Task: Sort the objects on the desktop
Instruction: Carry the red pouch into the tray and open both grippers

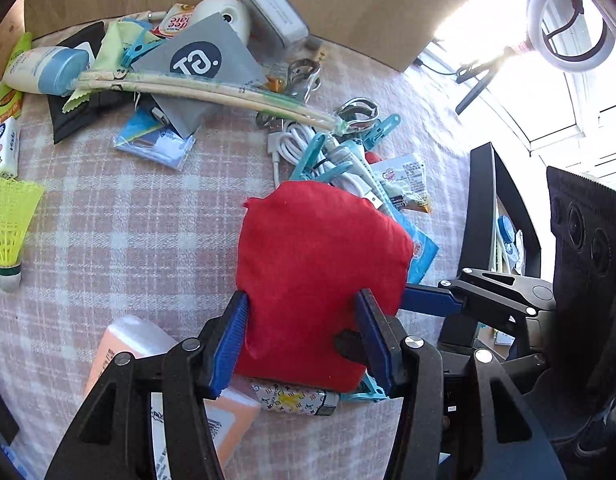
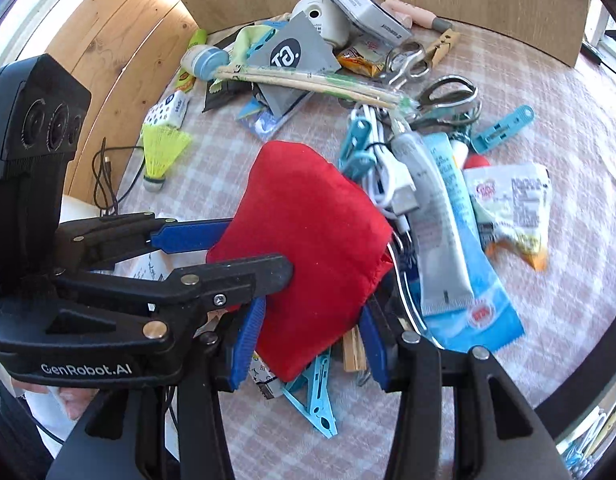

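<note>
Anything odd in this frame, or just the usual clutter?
One thing: both grippers sit around the same red fabric pouch. The left gripper has it between its blue pads, and the right gripper straddles it too. The rest is unsorted clutter on the pink checked tablecloth; no spill or damage visible.

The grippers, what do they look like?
Both are black plastic claws with silver bolts. The left gripper and the right gripper each have two flat, ridged blue fingers. The left one's side reads "GenRobot.AI" in white, and a black box with round lenses sits on top.
</note>
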### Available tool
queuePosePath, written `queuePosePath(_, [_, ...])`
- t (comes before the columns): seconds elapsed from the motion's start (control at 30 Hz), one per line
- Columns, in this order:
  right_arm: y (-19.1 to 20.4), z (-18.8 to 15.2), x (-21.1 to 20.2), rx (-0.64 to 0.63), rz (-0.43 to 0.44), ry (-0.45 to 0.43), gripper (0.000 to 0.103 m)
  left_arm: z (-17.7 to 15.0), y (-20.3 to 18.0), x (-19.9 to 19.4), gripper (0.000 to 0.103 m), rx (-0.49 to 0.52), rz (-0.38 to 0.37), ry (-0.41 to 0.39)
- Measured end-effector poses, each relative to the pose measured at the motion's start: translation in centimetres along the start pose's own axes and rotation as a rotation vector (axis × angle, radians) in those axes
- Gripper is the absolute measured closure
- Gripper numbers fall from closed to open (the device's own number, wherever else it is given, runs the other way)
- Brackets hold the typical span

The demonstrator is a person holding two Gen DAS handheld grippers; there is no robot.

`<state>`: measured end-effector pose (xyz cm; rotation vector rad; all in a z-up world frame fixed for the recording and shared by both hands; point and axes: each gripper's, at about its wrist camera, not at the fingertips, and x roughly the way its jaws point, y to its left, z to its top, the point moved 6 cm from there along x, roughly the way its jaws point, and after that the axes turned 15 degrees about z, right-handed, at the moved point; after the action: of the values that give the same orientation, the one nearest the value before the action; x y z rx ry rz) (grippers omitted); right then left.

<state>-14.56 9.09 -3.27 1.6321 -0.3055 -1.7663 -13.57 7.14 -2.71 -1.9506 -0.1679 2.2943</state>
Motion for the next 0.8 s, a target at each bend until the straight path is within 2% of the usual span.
queuePosePath(0.23, [2.7,0.9,-3.9,-0.071,0.029,-0.053,0.057,1.1,-0.6,-6.8,0.052,-0.004,0.04,-0.121])
queuePosePath(0.43, [3.9,0.8,-8.4,-0.112,0.012,-0.111,0.057,1.4,-3.9,-9.0,0.052,0.028,0.031,-0.154])
queuePosePath(0.6, [1.1,-1.7,-11.8,-0.07,-0.02,-0.143,0.057,0.5,-9.7,-7.8,0.052,0.12,-0.002,-0.139])
queuePosePath(0.8, [-5.3,-7.2,-16.2,0.07,-0.067,-0.197,0.057,-1.2,-18.9,-4.8,0.052,0.266,-0.06,-0.083])
